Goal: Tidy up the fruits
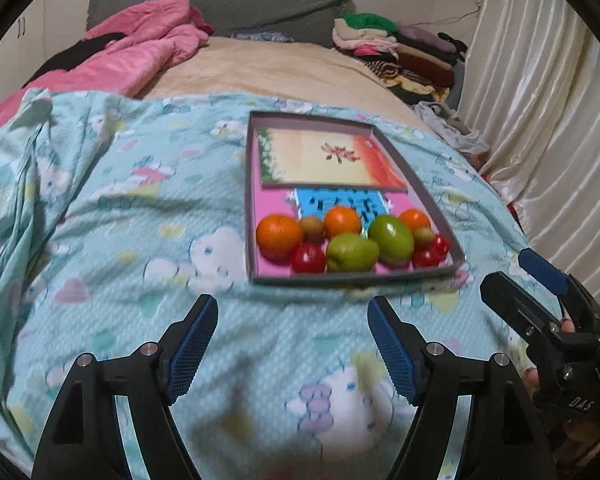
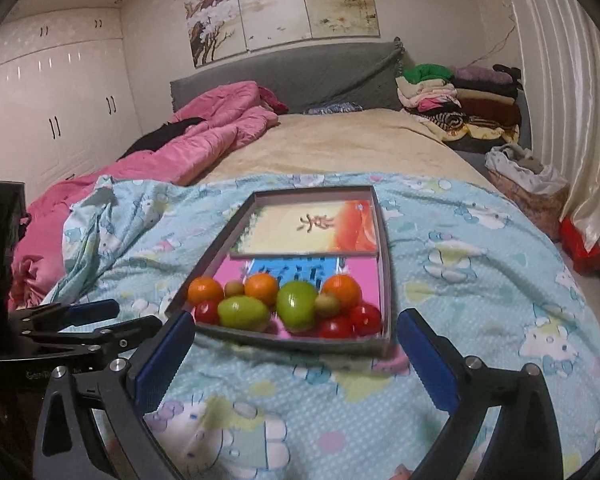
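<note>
A shallow grey-rimmed tray [image 1: 250, 184] lies on the light blue cartoon bedspread [image 1: 140, 208]. At its near end the fruits crowd together: three oranges [image 1: 280, 236], two green fruits [image 1: 352, 252], red tomatoes [image 1: 308, 258] and two small brownish fruits [image 1: 312, 228]. A printed card [image 1: 328, 156] covers the tray's far half. My left gripper [image 1: 292, 302] is open just short of the tray's near rim, with nothing between its blue pads. My right gripper [image 2: 296, 316] stands wide open at the near rim [image 2: 300, 344], also holding nothing. Each gripper shows at the side of the other's view.
A crumpled pink quilt [image 2: 220, 128] lies at the far left of the bed. Folded clothes [image 2: 460, 96] are stacked at the far right by the grey headboard [image 2: 300, 76]. A pale curtain [image 1: 540, 120] hangs along the right, and white wardrobes [image 2: 60, 100] stand to the left.
</note>
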Demonstrator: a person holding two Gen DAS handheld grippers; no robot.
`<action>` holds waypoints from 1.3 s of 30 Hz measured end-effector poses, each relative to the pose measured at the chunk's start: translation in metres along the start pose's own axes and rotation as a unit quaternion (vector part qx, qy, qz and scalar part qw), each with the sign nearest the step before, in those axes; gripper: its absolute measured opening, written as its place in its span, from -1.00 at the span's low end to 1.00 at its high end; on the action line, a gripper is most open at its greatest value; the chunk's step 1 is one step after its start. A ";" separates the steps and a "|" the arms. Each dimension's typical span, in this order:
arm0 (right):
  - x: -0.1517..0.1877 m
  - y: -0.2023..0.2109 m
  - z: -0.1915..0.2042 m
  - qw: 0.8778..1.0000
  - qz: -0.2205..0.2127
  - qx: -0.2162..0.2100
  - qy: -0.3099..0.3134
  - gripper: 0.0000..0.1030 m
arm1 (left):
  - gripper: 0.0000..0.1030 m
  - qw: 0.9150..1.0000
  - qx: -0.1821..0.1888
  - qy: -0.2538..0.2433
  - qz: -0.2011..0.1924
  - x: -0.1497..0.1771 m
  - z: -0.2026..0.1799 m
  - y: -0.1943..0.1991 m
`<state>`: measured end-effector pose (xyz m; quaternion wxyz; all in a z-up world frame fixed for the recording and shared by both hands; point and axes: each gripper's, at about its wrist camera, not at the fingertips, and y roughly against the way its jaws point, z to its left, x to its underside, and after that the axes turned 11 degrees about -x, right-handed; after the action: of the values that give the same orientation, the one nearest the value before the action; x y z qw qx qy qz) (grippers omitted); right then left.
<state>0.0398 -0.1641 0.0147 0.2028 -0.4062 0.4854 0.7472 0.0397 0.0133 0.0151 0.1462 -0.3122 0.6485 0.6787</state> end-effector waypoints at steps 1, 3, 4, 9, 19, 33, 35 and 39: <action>0.003 0.000 0.001 1.000 0.005 0.001 0.000 0.98 | 0.52 1.000 0.002 0.002 0.005 0.003 0.001 0.000; 0.009 0.001 0.002 1.000 0.019 0.003 -0.005 0.98 | 0.52 1.000 0.003 0.003 0.016 0.009 0.002 0.000; 0.012 0.002 0.002 1.000 0.020 0.002 -0.007 0.98 | 0.52 1.000 0.002 0.002 0.020 0.013 0.002 0.000; 0.018 0.009 0.002 1.000 0.010 0.002 -0.017 0.98 | 0.52 1.000 0.004 0.002 0.025 0.023 0.000 0.002; 0.019 0.004 -0.001 1.000 0.014 0.002 -0.022 0.98 | 0.52 1.000 0.006 0.011 0.021 0.021 0.003 -0.001; 0.021 0.001 0.002 1.000 0.019 0.003 -0.012 0.98 | 0.52 1.000 0.010 0.001 0.019 0.021 0.000 -0.002; 0.022 0.000 0.002 1.000 0.020 0.006 -0.011 0.98 | 0.52 1.000 0.009 -0.002 0.018 0.021 -0.001 -0.002; 0.022 0.000 0.002 1.000 0.020 0.006 -0.012 0.98 | 0.52 1.000 0.011 -0.001 0.016 0.020 -0.001 -0.001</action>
<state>0.0259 -0.1641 -0.0027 0.1966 -0.3862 0.4953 0.7529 0.0249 0.0084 0.0018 0.1392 -0.2996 0.6606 0.6742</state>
